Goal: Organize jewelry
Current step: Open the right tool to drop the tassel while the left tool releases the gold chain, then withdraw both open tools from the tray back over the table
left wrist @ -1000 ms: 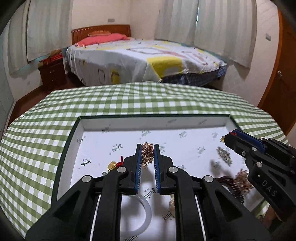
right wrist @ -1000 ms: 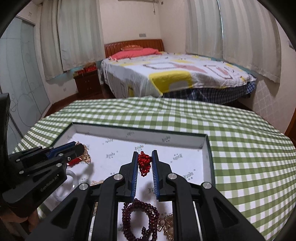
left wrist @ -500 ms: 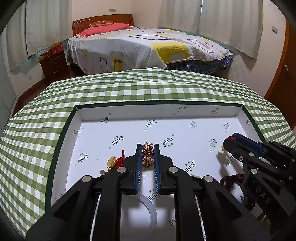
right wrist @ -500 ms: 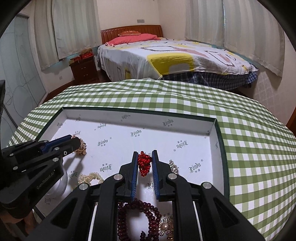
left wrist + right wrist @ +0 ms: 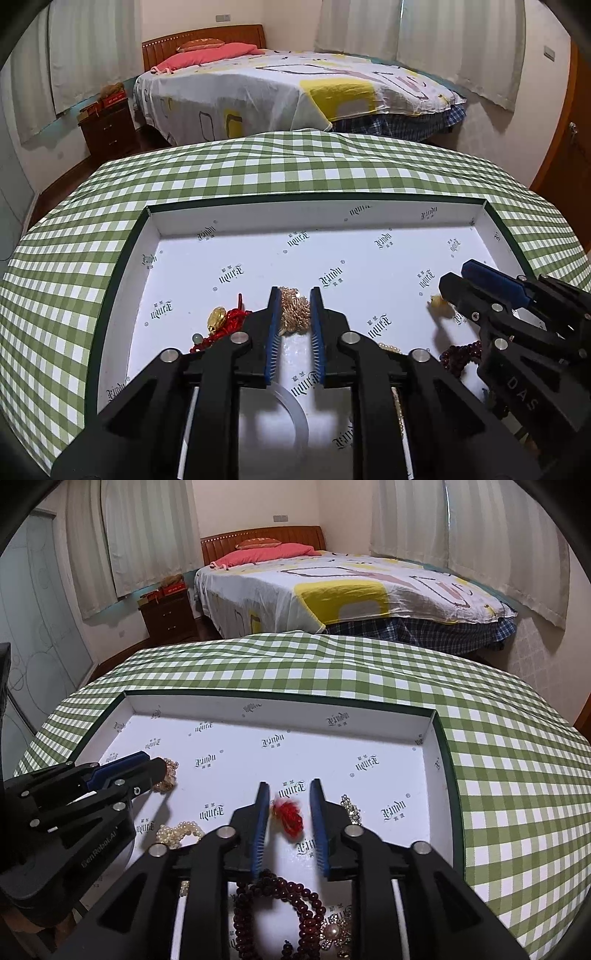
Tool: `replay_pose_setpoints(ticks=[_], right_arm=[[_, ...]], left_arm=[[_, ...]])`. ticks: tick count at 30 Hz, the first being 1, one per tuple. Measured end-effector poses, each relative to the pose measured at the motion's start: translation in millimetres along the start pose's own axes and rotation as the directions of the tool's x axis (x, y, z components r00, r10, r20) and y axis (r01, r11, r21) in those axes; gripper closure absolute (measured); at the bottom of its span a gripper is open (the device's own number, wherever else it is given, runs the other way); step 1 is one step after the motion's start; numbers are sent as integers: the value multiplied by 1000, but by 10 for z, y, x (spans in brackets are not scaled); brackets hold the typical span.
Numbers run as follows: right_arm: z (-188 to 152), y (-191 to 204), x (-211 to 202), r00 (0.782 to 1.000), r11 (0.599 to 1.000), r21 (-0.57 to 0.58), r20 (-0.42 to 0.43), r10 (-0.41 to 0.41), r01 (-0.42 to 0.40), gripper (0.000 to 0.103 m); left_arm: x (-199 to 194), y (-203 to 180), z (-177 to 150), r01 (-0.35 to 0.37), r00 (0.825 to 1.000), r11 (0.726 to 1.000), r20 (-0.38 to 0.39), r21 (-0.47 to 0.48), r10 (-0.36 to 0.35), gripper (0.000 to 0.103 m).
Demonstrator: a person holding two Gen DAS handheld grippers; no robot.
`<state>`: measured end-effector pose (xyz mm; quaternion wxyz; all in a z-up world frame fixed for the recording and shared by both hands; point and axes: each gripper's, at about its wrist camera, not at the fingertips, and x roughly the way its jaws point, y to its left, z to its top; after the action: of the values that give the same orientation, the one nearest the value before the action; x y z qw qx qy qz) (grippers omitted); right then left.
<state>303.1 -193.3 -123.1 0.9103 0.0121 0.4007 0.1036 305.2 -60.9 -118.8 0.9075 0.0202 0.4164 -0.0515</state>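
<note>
Now left gripper jaws apart, gold ornament between, right gripper likewise

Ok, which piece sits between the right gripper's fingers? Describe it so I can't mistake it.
Look in the white printed tray on the green checked cloth, toward its right end. Between the right gripper's open fingers is a small red knotted charm: bright red thread, unlike the dark maroon bead bracelet and the pearls.
</note>
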Motion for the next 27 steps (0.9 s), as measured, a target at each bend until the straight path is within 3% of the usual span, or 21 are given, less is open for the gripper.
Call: replay_pose_setpoints(ticks=[1, 6, 9, 27], right_arm=[[2, 2, -4, 1000, 1000, 0, 2, -1, 1, 74], [4, 9, -14, 1000, 1000, -3, 9, -3, 3, 67], [-2, 12, -26, 1000, 1000, -4, 13, -5, 5, 63], [34, 42, -518, 993, 1000, -15, 118, -21, 23, 45]], left_arm=[[-6, 0, 1, 0, 1000, 1000, 2, -2, 0, 74], [-30, 2, 5, -1, 1000, 1000, 8, -5, 1, 71], [-53, 12, -1, -1, 1000, 1000, 15, -9, 1, 59], [-624, 8, -1, -17, 990, 1000, 141, -21, 20, 35]])
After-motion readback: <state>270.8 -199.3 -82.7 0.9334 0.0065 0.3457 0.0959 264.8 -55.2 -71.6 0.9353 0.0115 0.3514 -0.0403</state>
